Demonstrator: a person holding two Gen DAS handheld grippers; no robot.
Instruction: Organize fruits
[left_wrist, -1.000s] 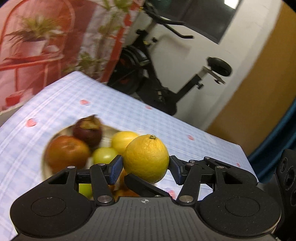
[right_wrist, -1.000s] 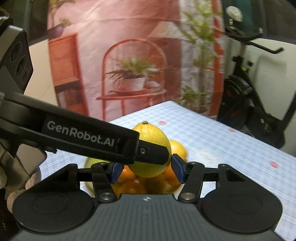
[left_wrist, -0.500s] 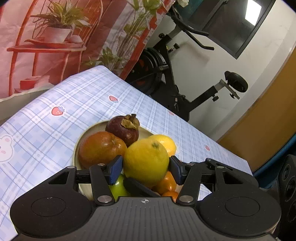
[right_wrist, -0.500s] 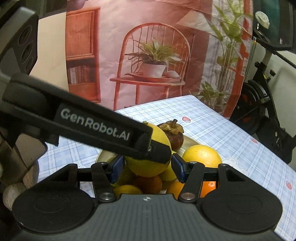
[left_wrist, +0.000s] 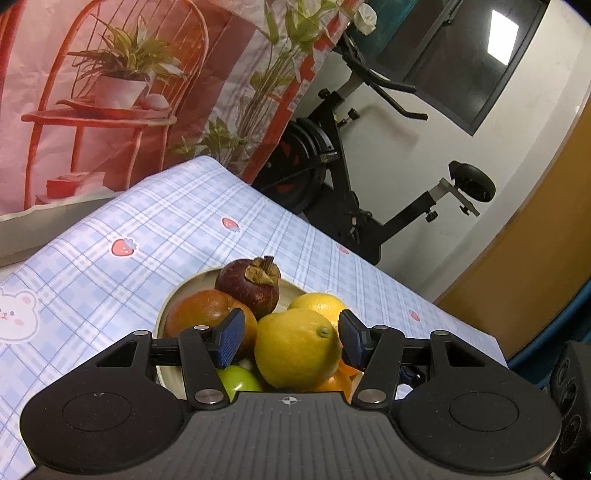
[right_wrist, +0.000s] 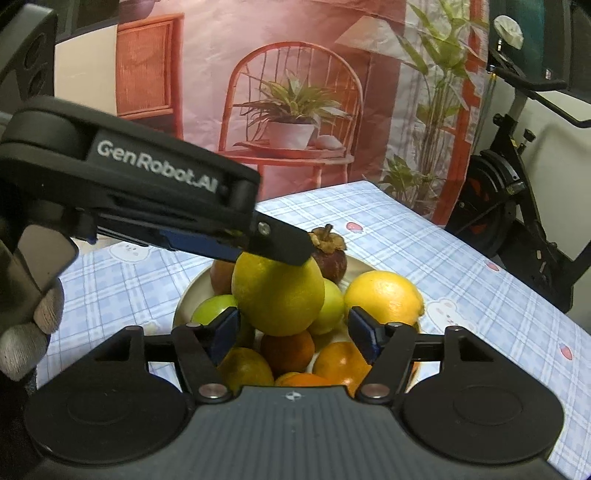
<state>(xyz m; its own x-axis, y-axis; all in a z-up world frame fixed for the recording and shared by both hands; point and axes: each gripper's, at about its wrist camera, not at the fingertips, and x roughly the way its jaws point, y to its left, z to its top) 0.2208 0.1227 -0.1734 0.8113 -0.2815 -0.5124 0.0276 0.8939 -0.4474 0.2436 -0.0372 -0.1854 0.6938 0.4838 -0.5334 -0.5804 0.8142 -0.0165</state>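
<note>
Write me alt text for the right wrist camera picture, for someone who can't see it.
A large yellow lemon sits on top of a plate piled with fruit, on a blue checked tablecloth. The right tool stands open just short of it, pads clear, its jaws having just opened wider. The left tool reaches in from the left over the lemon's top.

Yellow lemon (right_wrist: 277, 293) rests atop piled fruit in round plate (right_wrist: 184, 299); mangosteen (right_wrist: 328, 254) behind; oranges (right_wrist: 341, 363) below.
</note>
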